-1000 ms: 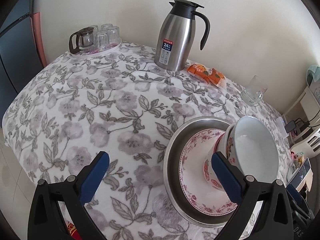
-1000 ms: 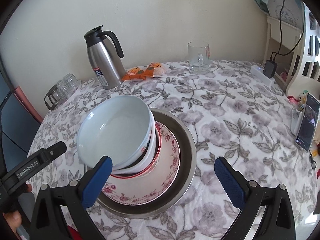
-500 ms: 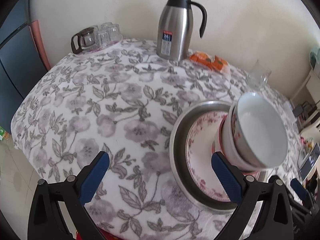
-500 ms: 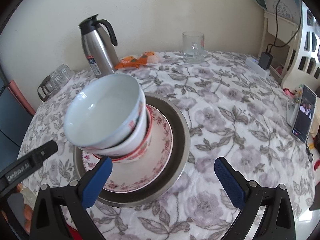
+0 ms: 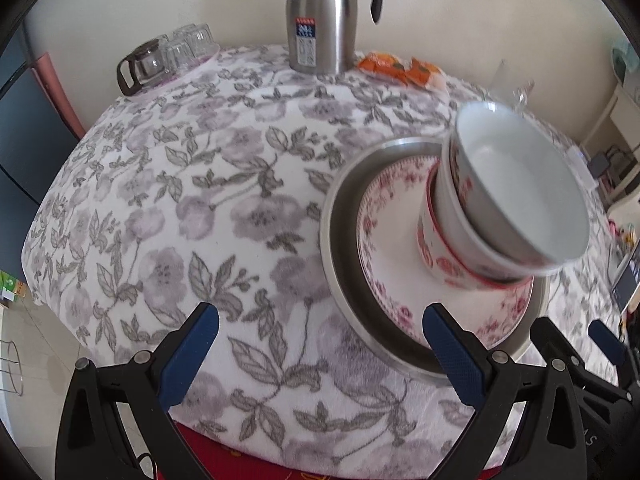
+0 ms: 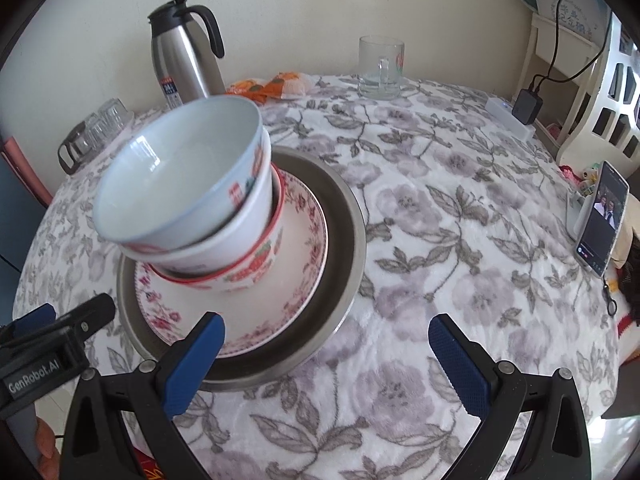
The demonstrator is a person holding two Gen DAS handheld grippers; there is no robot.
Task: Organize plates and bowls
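Observation:
A stack stands on the flowered tablecloth: a steel dish (image 5: 340,264) (image 6: 344,240) holds a pink-patterned plate (image 5: 384,248) (image 6: 296,280), and on it sit nested bowls, with a white bowl (image 5: 520,184) (image 6: 180,172) on top of a red-printed bowl (image 5: 436,252) (image 6: 248,268). The bowls lean to one side. My left gripper (image 5: 320,356) is open and empty, low at the table's near edge, left of the stack. My right gripper (image 6: 332,360) is open and empty, just in front of the dish. The left gripper also shows in the right wrist view at the lower left.
A steel thermos jug (image 5: 324,20) (image 6: 184,64) stands at the back by the wall. Beside it lie orange snack packets (image 5: 400,68) (image 6: 272,84). A tray of glasses (image 5: 168,56) sits back left, a glass mug (image 6: 380,68) back right. A phone (image 6: 600,220) leans at the right edge.
Both grippers have pulled back and down toward the near table edge, so the stack looks larger and higher in view. The dishes have not moved. Both grippers stay open.

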